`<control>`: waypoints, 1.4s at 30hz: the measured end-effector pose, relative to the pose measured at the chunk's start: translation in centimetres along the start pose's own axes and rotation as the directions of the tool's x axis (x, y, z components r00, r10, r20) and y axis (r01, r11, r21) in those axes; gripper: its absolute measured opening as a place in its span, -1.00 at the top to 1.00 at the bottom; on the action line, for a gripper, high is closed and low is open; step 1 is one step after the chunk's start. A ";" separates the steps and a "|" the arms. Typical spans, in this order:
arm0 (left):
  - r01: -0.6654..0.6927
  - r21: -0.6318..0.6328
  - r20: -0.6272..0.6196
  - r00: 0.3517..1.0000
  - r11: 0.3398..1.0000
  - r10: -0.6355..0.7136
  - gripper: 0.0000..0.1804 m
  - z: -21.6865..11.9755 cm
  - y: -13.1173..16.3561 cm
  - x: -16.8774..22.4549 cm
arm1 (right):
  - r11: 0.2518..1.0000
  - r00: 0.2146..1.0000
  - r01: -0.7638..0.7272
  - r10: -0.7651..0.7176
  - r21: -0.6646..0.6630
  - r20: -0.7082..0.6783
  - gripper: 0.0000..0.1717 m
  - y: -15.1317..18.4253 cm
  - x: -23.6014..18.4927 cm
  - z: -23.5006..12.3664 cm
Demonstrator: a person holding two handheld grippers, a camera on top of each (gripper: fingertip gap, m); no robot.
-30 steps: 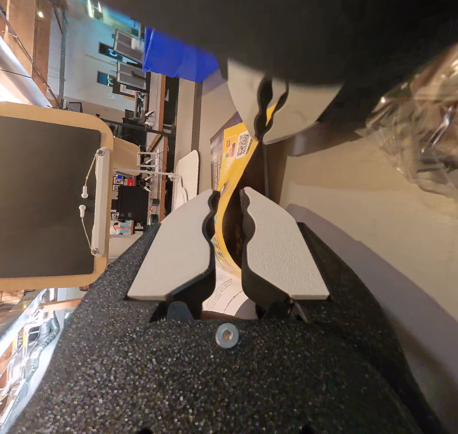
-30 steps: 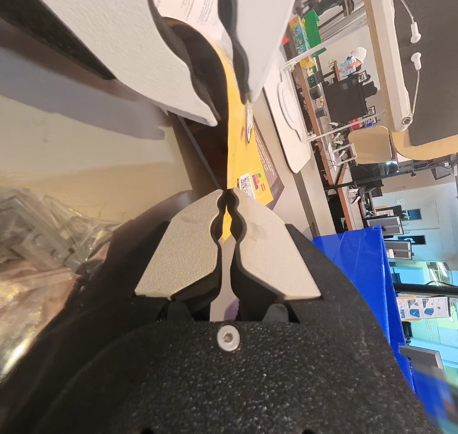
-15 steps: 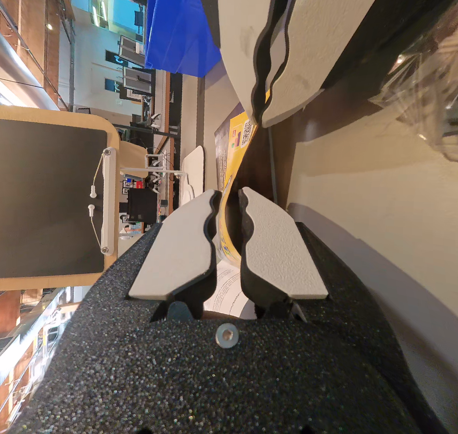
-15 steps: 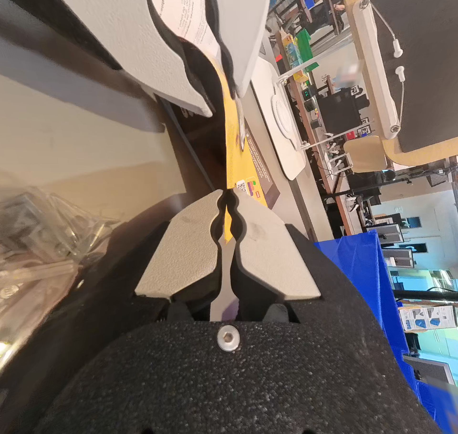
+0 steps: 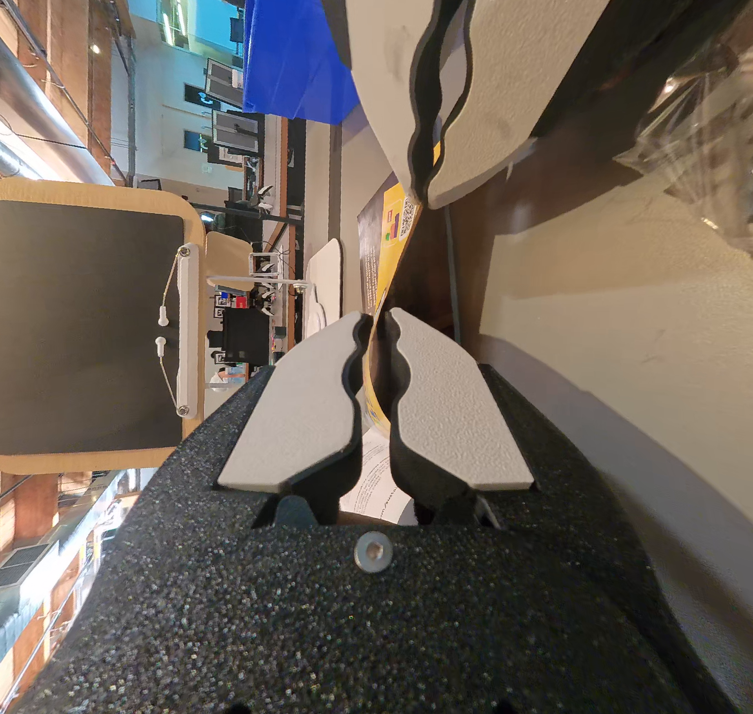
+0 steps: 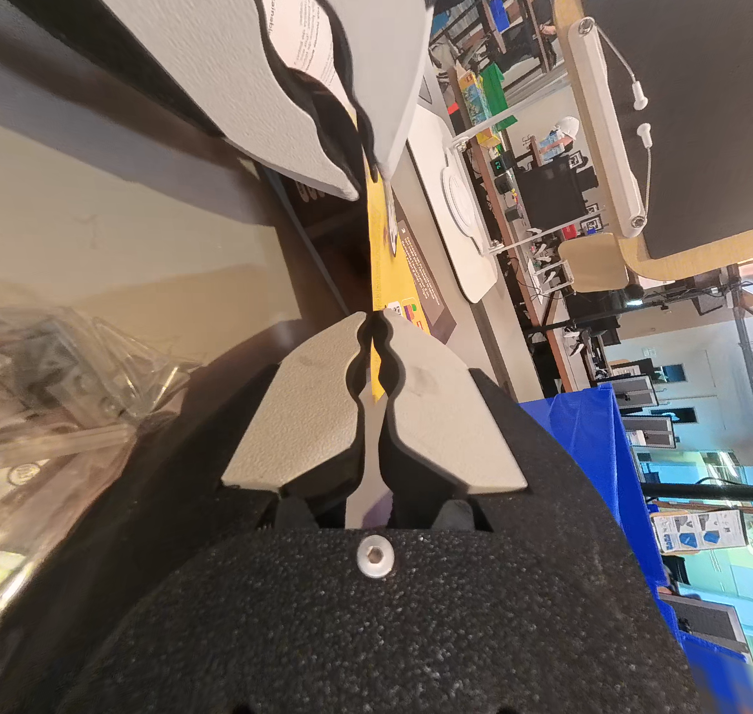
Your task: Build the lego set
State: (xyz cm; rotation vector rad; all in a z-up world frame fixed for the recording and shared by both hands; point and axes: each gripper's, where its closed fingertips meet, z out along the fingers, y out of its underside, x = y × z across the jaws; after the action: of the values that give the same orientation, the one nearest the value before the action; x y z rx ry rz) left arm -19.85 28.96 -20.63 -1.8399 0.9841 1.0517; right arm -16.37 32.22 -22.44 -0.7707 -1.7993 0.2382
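The table is the largest surface: pale beige, smooth and matt, with a dark brown panel along it. On the table, to one side, lies a crumpled clear plastic bag of small parts, glossy and creased. Beyond stand a blue cloth, a rounded wooden-framed black board and a white tray.

Between the two tools runs a printed booklet, thin, flexible paper, yellow with a dark band and a white inner page. It is held on edge; its long axis runs straight from one tool to the other, so the two face each other along the sheet.

The right gripper is clamped on one end of the booklet: the wavy black pads close on the yellow edge with no visible gap, and the sheet emerges straight from the tips.

The left gripper straddles the opposite end. The sheet passes between its textured grey fingers and lies along the pad on that side; a dark gap shows at the other pad, so this tool stands narrowly parted rather than pinching. Here the paper bows in a curve. Both tools are about equally near the booklet.
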 end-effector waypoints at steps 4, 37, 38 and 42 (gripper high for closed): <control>-0.007 -0.020 0.021 1.000 1.000 0.007 1.00 0.1 0.2 -0.2 | 1.000 1.000 0.003 -0.003 0.008 -0.007 0.99 -0.1 0.1 -0.1; 0.963 0.270 0.310 -0.091 -0.004 -0.946 1.00 -7.0 10.9 -4.3 | 0.997 0.999 -0.032 0.030 0.064 0.038 0.63 -0.2 -0.8 -1.8; 0.961 0.271 0.293 -0.141 -0.059 -0.946 1.00 -6.9 11.2 -4.1 | 0.998 0.999 -0.031 0.029 0.062 0.041 0.63 -0.1 -0.9 -1.8; 0.924 0.287 0.206 -0.317 -0.253 -0.926 1.00 -6.7 12.0 -3.2 | 0.998 0.998 -0.031 0.028 0.058 0.048 0.64 0.1 -1.0 -1.7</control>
State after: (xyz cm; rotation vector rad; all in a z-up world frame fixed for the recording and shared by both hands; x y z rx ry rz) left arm -29.62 19.03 -18.32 -1.5010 -0.9546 0.1403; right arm -14.62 31.30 -22.60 -0.7562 -1.8184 0.3297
